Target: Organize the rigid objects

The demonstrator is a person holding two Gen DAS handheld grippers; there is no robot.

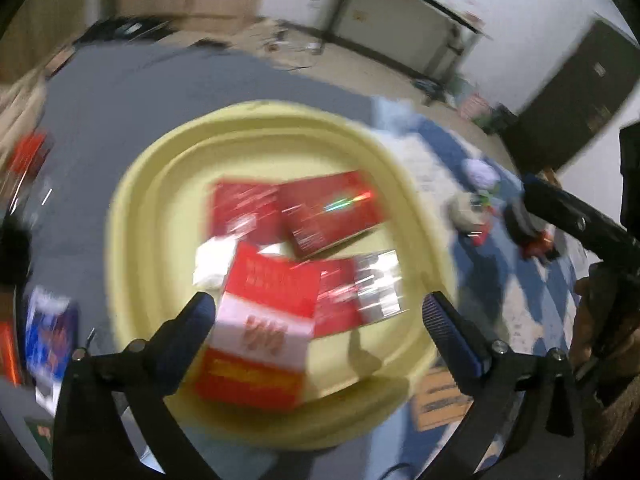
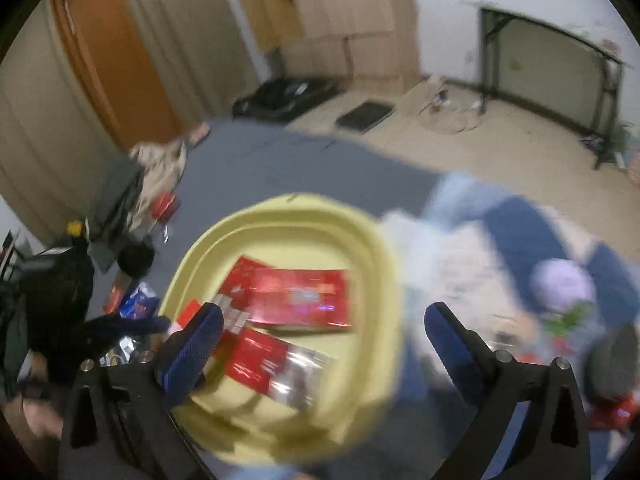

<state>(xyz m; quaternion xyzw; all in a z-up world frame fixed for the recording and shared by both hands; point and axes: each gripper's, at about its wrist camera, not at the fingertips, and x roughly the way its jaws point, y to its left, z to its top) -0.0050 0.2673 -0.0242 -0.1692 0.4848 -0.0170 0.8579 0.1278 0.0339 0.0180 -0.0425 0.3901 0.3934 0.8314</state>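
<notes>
A: Left wrist view: left gripper (image 1: 320, 312) spread wide, grasping nothing; red-and-white box (image 1: 260, 344) tilted between the jaws, over yellow basin (image 1: 132, 264). Might tumble past the rim.

B: Right wrist view: right gripper (image 2: 324, 324) released too, above the basin (image 2: 384, 280). Heavy blur; could knock red packets (image 2: 296, 296).

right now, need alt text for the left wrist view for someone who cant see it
A blurred fisheye view looks down on a pale yellow basin holding several red boxes, with the left gripper open above it and a red and white box between its blue fingers. The basin sits on grey bedding.
</notes>
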